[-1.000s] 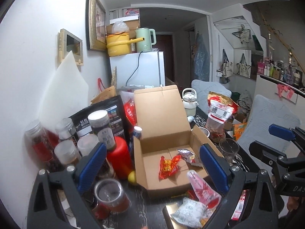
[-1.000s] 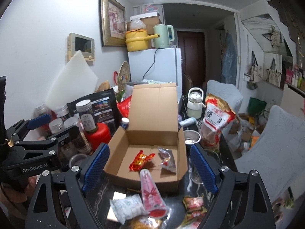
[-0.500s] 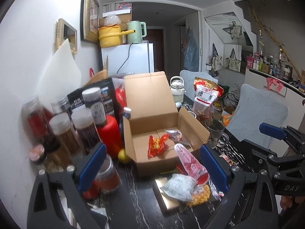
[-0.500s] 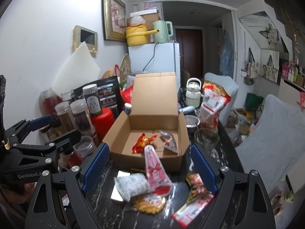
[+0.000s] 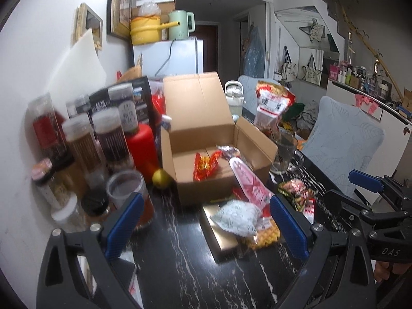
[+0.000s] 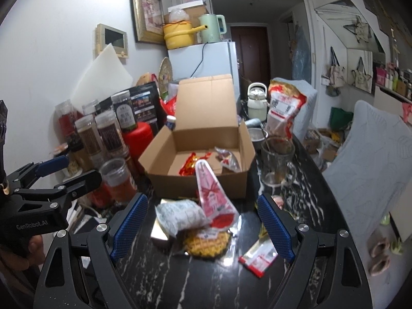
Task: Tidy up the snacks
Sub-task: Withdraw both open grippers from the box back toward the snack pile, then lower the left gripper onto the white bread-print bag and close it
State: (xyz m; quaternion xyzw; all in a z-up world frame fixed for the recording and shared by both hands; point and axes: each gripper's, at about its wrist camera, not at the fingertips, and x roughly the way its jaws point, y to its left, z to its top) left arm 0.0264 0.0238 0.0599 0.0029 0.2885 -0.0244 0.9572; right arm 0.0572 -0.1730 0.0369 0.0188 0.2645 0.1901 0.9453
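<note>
Both grippers stand with jaws wide apart and nothing between the ribbed blue pads. The right gripper (image 6: 202, 228) frames a crinkled white foil pouch (image 6: 180, 215), a glossy pink cone-shaped packet (image 6: 212, 198) leaning on the open brown cardboard box (image 6: 203, 139), and a round golden waffle-textured snack (image 6: 206, 242). A flat red-and-white sachet (image 6: 258, 256) lies beside its right pad. The left gripper (image 5: 206, 225), lettered "GenRobot.AI" in the right wrist view, hovers over the black marbled tabletop (image 5: 180, 270). A shiny red wrapper (image 5: 204, 164) lies inside the box.
</note>
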